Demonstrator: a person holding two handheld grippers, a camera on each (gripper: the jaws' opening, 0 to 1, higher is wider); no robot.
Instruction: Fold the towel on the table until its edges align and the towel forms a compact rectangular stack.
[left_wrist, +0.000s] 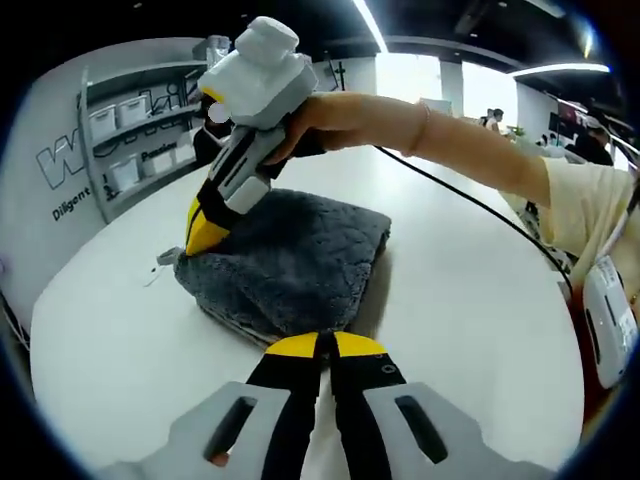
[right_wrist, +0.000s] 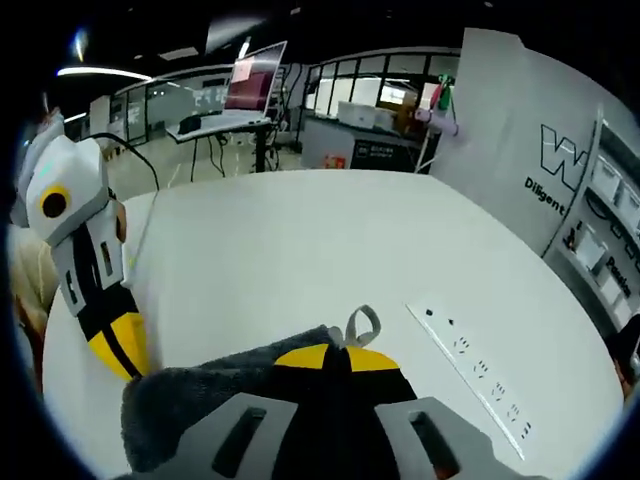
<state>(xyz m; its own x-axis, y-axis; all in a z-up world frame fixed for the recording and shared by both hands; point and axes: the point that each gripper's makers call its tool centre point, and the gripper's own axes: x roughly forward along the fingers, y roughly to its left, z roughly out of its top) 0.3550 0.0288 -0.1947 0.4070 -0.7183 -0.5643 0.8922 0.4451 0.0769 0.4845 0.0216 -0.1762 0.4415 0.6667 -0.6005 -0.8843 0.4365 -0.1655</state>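
A dark grey fluffy towel (left_wrist: 290, 262) lies folded into a thick pad on the round white table (left_wrist: 480, 330). My left gripper (left_wrist: 320, 346) is at the bottom of the left gripper view, its yellow-tipped jaws shut on the towel's near edge. My right gripper (left_wrist: 204, 240), held by a hand, comes down from above and is shut on the towel's far left corner. In the right gripper view my right gripper (right_wrist: 330, 358) pinches the towel (right_wrist: 195, 400), with a grey hanging loop (right_wrist: 362, 324) poking out past the tips. The left gripper (right_wrist: 122, 348) grips the towel's other corner.
A white power strip (right_wrist: 470, 372) lies on the table just right of the towel. A black cable (left_wrist: 480, 205) runs across the table under the person's arm (left_wrist: 400, 125). Shelves with white bins (left_wrist: 130, 130) stand beyond the table's far edge.
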